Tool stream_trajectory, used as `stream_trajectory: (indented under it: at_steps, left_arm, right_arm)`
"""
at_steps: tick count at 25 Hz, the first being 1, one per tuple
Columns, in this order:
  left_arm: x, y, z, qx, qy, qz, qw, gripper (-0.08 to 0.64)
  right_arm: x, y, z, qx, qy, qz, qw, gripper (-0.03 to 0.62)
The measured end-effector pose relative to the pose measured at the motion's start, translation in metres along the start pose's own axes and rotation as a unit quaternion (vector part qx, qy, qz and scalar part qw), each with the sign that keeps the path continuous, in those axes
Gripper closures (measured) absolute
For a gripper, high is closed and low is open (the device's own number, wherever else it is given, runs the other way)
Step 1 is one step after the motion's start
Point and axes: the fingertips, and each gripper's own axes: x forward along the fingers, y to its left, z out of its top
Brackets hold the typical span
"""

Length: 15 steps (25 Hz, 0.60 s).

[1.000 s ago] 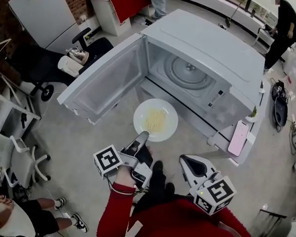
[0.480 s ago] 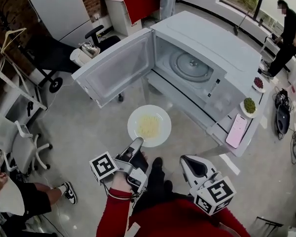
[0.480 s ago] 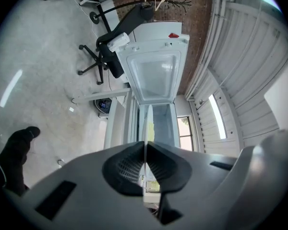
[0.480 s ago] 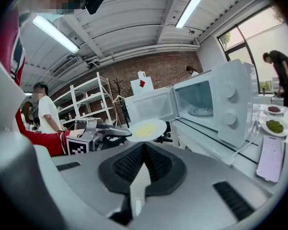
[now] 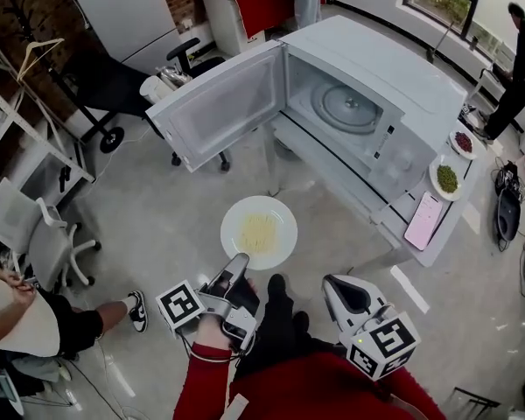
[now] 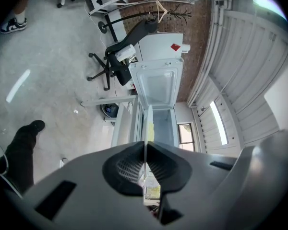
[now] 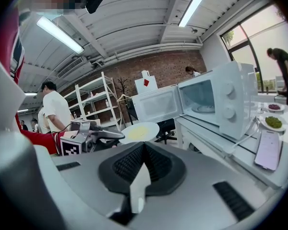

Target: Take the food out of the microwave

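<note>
Left gripper (image 6: 145, 169): jaws pinched on the near rim of the plate (image 5: 236, 213).
Plate: centre of the head view, outside the microwave (image 5: 394, 68), with yellow food (image 5: 259, 233) on it.
Microwave: upper right, door (image 5: 219, 103) open.
Right gripper (image 7: 143, 150): lower right, jaws together, holding nothing.

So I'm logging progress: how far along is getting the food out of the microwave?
Done: the door is open and the turntable is bare. In hand: the left claw is shut on the plate of food, clear of the microwave. Left: setting it down; the right claw is shut and empty.
</note>
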Motion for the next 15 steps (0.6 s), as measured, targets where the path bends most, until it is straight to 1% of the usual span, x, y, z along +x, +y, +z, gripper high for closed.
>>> stream_trajectory:
  at_steps: [7,15]
  left_arm:
    - [-0.026,0.006,0.001,-0.006,-0.012,0.003,0.9999,0.54]
    - [-0.053,0.002,0.008,-0.005,-0.007,-0.007,0.9999,0.54]
  right_arm:
    - [-0.002,0.014,-0.001,-0.008,0.001,0.006,1.0,0.581]
    - [0.012,0.039,0.0,-0.015,-0.001,0.014,1.0,0.581]
